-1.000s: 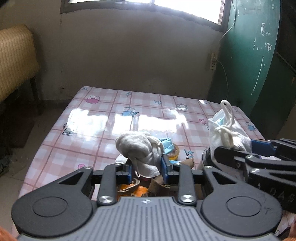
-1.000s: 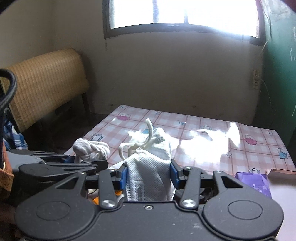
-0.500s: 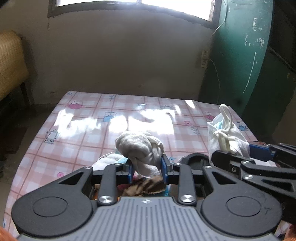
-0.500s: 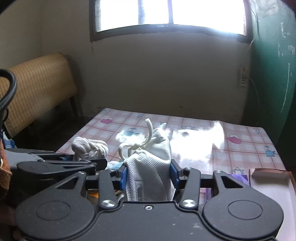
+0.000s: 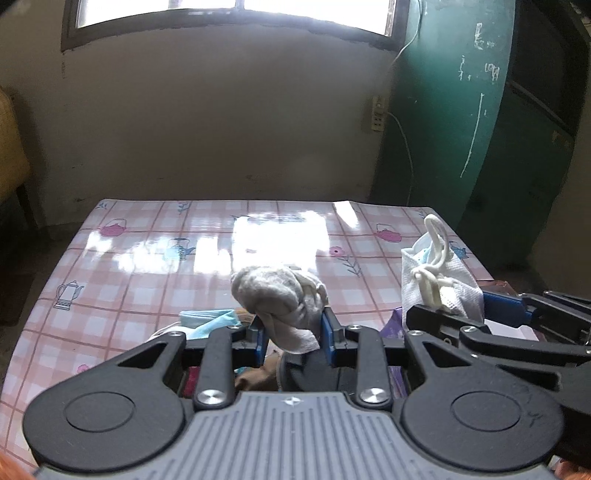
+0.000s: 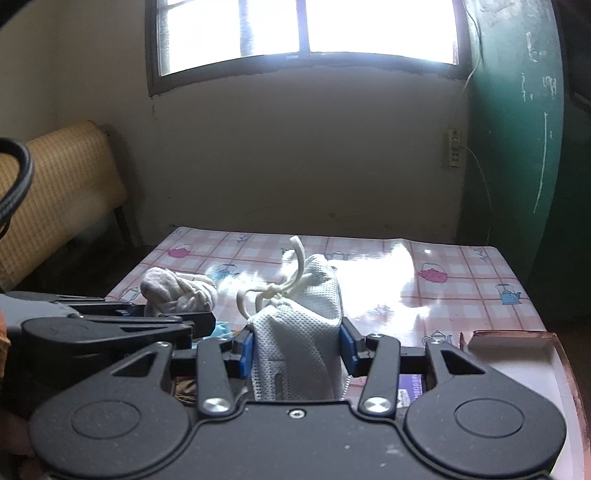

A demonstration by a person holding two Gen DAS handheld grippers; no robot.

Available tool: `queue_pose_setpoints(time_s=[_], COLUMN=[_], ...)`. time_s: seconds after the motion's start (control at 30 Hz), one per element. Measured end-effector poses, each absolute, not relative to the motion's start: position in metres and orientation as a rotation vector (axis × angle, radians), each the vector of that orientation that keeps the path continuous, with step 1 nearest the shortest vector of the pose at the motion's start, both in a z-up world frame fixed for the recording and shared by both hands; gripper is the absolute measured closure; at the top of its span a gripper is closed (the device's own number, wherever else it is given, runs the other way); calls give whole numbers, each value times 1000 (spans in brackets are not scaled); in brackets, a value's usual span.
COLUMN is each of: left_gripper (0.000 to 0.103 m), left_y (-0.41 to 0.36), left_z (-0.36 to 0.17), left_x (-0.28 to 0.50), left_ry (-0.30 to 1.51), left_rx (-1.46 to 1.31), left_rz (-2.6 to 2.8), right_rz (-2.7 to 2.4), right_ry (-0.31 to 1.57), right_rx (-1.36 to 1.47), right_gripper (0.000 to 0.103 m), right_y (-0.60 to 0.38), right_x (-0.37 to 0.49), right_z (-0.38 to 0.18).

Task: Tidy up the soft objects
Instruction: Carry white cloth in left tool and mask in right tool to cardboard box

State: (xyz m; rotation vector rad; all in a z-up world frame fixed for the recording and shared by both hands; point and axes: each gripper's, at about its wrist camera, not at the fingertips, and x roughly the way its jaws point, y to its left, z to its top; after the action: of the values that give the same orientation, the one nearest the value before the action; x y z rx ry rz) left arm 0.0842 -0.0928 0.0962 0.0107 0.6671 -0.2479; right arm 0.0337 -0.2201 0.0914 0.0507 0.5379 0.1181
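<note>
**2 soft items held above the table, 1 in each gripper**

Grey-white balled sock [image 5: 279, 291]: clamped between the blue pads of the left gripper [image 5: 293, 328]. It bulges up past the fingertips, a loose flap hanging down between them. Held in the air over the near part of the table, not touching the surface. In the right wrist view the same sock shows at the left, above the black linkage of the left gripper.

White face mask [image 6: 299, 332]: pinched between the blue pads of the right gripper [image 6: 297, 345], jaws partly closed on the folded fabric. Ear loops, knotted together, stick up from its top. Also off the table. In the left wrist view it stands at the right, just beside the sock's gripper.

Below and between the grippers, near edge: a light blue surgical mask [image 5: 208, 318] lying flat, a brown item too hidden to identify, and a purple packet [image 6: 412, 387].

Near right: an open cardboard box [image 6: 517, 354], pale inside, brown rim.

Table [image 5: 147, 266]: pink checked oilcloth with teapot prints, strong glare at centre, far half bare.

Beyond: stained cream wall, window [image 6: 306, 29] high up, green door [image 5: 461, 110] at right, woven chair back [image 6: 62, 184] at left.
</note>
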Motion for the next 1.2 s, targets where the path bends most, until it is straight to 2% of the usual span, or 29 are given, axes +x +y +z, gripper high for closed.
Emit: queue_pose_setpoints(time_s=[1.2], left_gripper=[72], left_y=[-187], left_z=[76], left_x=[108], left_ry=[709], left_rx=[86], left_rz=[-382], right_rz=[-48], right_ry=[573], right_rx=[104], right_gripper=[49], right_y=[-323], right_x=[40], right_z=[76])
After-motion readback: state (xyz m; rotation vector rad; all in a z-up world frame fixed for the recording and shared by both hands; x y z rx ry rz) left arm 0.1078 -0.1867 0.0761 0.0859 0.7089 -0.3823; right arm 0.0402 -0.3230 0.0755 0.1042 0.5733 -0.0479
